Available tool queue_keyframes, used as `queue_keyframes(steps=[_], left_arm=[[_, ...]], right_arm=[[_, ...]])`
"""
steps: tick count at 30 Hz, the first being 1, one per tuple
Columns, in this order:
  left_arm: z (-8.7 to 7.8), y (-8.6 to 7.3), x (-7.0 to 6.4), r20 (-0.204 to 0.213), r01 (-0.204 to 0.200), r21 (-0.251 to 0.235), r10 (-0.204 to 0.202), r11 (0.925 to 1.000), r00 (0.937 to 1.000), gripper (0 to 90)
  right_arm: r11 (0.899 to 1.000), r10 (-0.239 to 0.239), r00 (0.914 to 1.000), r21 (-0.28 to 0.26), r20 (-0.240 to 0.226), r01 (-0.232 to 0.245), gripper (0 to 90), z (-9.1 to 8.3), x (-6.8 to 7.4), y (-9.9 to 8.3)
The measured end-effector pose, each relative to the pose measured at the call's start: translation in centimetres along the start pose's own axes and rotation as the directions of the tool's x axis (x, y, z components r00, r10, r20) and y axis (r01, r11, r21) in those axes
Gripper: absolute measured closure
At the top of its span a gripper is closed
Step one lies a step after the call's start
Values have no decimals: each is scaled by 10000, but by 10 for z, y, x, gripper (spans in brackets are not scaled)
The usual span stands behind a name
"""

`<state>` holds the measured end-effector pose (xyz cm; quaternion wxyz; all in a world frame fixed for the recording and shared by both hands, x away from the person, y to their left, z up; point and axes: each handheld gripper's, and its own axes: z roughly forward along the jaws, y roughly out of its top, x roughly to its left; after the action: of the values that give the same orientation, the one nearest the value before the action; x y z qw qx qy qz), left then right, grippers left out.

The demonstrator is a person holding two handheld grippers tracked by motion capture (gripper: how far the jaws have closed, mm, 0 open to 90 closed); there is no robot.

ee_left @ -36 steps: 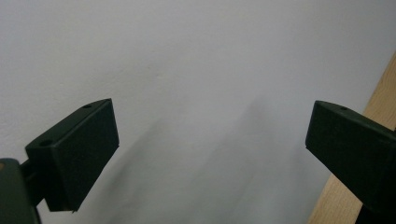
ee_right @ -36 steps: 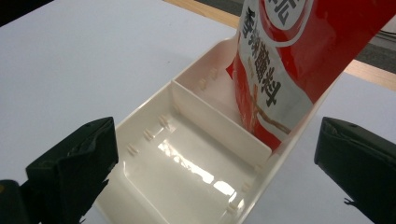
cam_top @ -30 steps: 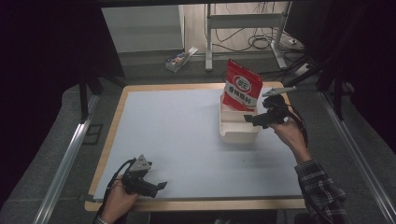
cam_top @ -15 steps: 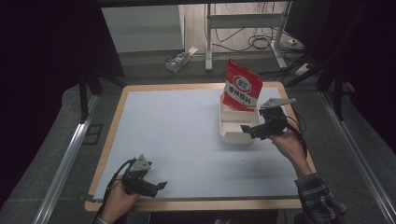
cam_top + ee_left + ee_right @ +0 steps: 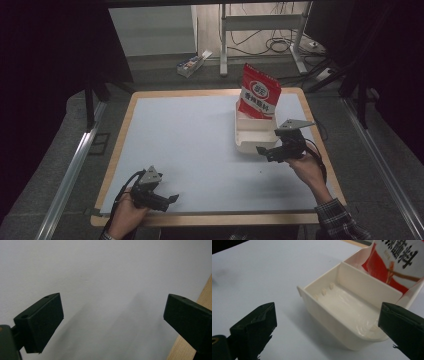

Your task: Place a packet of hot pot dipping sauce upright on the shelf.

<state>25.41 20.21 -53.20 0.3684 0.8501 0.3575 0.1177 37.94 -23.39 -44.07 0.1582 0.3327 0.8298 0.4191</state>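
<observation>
A cream two-compartment bin (image 5: 248,144) stands on the right part of the pale mat. A red snack bag (image 5: 259,94) stands upright in its far compartment, and the near compartment (image 5: 352,307) is empty. My right gripper (image 5: 264,151) hovers just off the bin's near right corner, open, with nothing between its jaws. In the right gripper view the right gripper (image 5: 327,312) faces the bin (image 5: 329,322) and the red bag (image 5: 392,267). My left gripper (image 5: 171,199) rests open near the front left edge of the table. In the left gripper view the left gripper (image 5: 112,305) is spread over bare mat.
The pale mat (image 5: 190,145) covers a wooden-rimmed table (image 5: 210,218); the wood edge (image 5: 203,297) lies beside my left gripper. Behind the table stand metal desk legs (image 5: 223,45), cables and a small box (image 5: 192,62) on the floor.
My right gripper has drawn back from beside the bag toward the near side of the bin. The left gripper has stayed put.
</observation>
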Motion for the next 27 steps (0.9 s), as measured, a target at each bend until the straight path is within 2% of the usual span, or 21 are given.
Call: queue_keyframes(steps=[6,13,27], left_arm=[[0,0,0,16,45,-44,-45,10000,10000,27],[0,0,0,11,36,-46,-36,10000,10000,27],[0,0,0,-19,-2,-16,2,10000,10000,29]], right_arm=[[9999,99,9997,83,-230,-97,27,-1,7,-11],[9998,-94,9999,162,-129,96,22,-3,17,-24],[9998,-196,9998,6,-68,196,12,-21,32,-40]])
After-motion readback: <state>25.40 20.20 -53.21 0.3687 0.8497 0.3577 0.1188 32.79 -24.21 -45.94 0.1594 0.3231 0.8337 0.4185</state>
